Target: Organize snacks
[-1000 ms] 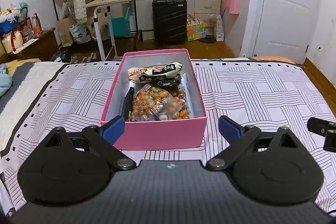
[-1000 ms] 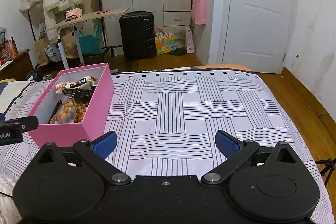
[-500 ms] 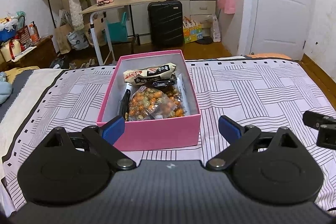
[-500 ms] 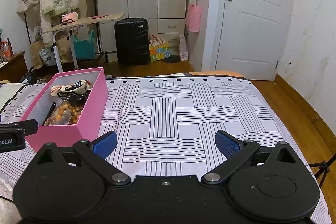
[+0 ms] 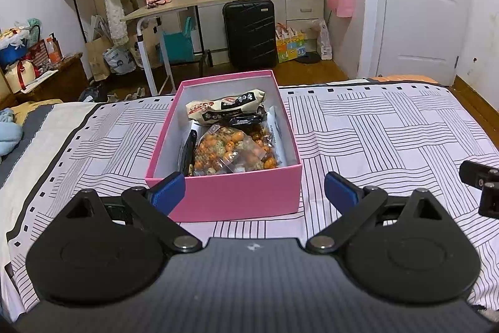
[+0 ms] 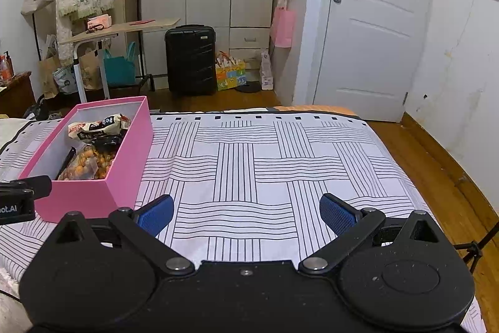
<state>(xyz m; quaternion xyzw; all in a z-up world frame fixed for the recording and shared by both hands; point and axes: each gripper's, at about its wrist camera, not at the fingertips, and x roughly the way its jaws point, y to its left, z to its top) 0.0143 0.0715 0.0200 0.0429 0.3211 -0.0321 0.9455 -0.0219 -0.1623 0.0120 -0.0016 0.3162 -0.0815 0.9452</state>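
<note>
Jaws wide; box [image 5: 230,195] contents half-hidden

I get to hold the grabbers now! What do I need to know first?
Left gripper: open, empty, facing the pink box.
Right gripper: open, empty, over bare bedspread, with the box to its left.
Snacks: a clear bag of orange and green snacks, a pale packet and dark packets are inside the box.
Done: no loose snacks show on the bed.
Left: probably nothing; glance around for strays.
</note>
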